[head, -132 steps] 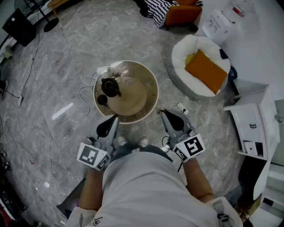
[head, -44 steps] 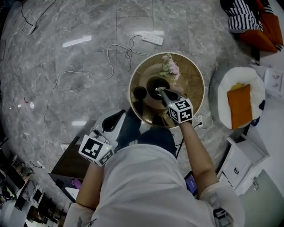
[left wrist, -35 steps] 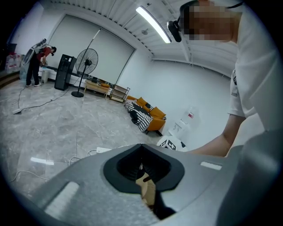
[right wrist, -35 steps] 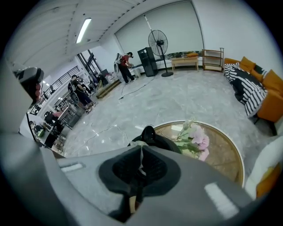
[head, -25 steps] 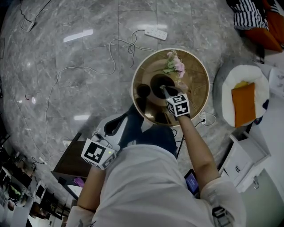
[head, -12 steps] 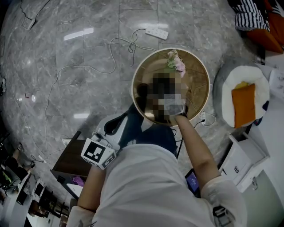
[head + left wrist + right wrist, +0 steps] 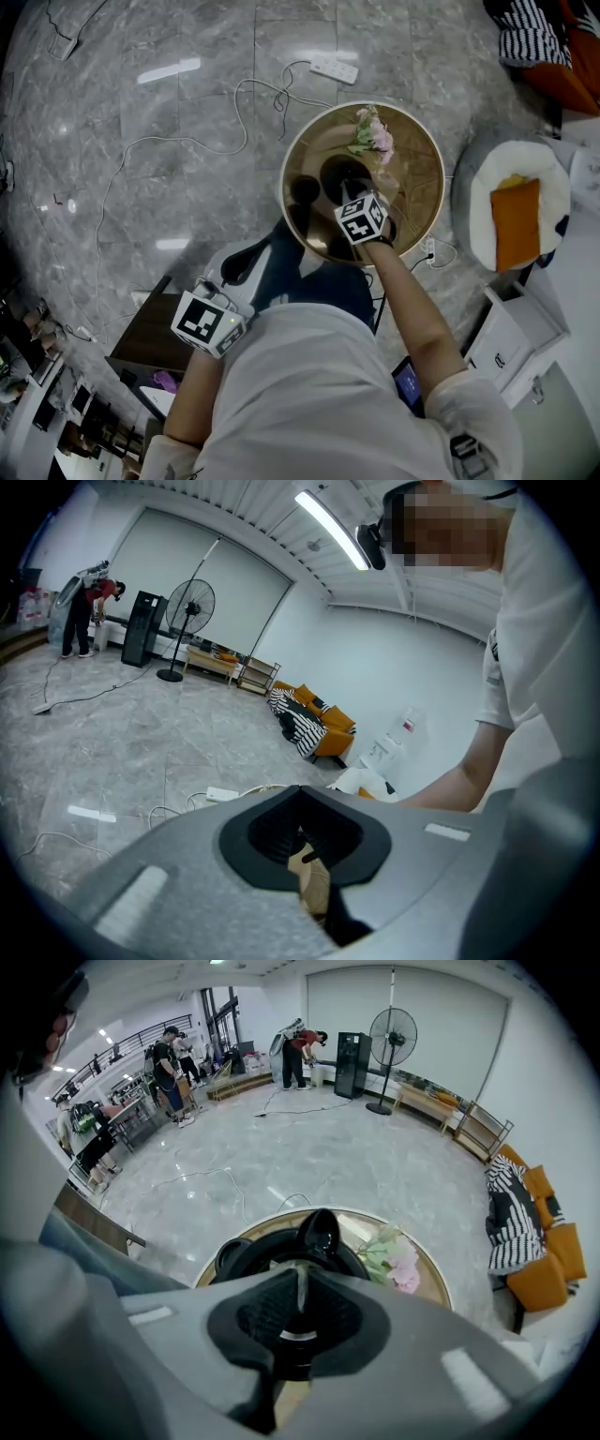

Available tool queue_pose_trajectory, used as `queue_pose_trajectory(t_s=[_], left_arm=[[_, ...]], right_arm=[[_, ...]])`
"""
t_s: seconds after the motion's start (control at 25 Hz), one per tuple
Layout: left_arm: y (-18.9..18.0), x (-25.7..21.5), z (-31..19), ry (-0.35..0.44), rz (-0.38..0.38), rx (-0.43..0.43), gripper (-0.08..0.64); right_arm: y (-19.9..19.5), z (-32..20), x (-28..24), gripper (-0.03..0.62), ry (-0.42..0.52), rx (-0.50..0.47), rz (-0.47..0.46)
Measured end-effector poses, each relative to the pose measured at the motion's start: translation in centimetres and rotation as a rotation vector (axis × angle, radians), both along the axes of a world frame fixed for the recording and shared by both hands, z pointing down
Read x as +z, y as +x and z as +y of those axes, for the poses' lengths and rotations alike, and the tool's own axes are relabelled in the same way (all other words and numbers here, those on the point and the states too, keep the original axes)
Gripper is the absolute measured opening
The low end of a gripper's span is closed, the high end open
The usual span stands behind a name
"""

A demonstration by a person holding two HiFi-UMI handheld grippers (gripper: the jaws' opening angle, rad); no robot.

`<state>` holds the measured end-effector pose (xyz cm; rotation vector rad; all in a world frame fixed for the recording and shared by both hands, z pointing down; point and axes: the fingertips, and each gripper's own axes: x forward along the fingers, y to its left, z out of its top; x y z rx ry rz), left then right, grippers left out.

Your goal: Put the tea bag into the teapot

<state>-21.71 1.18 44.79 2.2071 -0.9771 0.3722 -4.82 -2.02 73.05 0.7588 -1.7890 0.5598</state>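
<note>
Black glossy round teapot (image 7: pixel 339 176) stands near the middle of the round brown glass worktop (image 7: pixel 417 183) in the head view. The right gripper (image 7: pixel 346 195) is directly above it, and the left gripper (image 7: pixel 236 266) is off the near edge. The left gripper view shows its fingers (image 7: pixel 272 832) together, aimed at the room. In the right gripper view the fingers (image 7: pixel 262 1312) pinch a thin pale strip, seemingly the tea bag (image 7: pixel 300 1283), over the pot's mouth. Released off-centre, it could catch on the rim.

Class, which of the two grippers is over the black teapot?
The right gripper: it hangs above the teapot on the round table, shut on a thin pale string. The left gripper is off the table, shut.
</note>
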Motion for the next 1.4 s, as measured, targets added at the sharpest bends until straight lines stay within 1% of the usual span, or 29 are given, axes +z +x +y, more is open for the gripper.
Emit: queue_pose_trajectory(t_s=[0.28,0.8,0.88,1.04,1.4], left_arm=[[0.2,-0.1,0.2,0.003,0.006,0.005,0.007],[0.4,-0.2,0.7,0.007,0.013,0.013,0.007],[0.3,-0.1,0.8,0.010,0.017,0.013,0.008],[0.3,-0.1,0.6,0.005,0.013,0.016,0.007],[0.1,0.2,0.6,-0.008,0.006,0.011,0.008]], right_arm=[[0.3,-0.3,-1.0,0.107,0.007,0.041,-0.014],[0.5,-0.4,-4.3,0.107,0.079,0.067,-0.050],[0.7,-0.2,-4.4,0.105,0.067,0.071,-0.045],[0.6,0.5,-3.5,0.044,0.022,0.040,-0.039],[0.3,0.6,-0.4,0.038,-0.034,-0.020,0.007]])
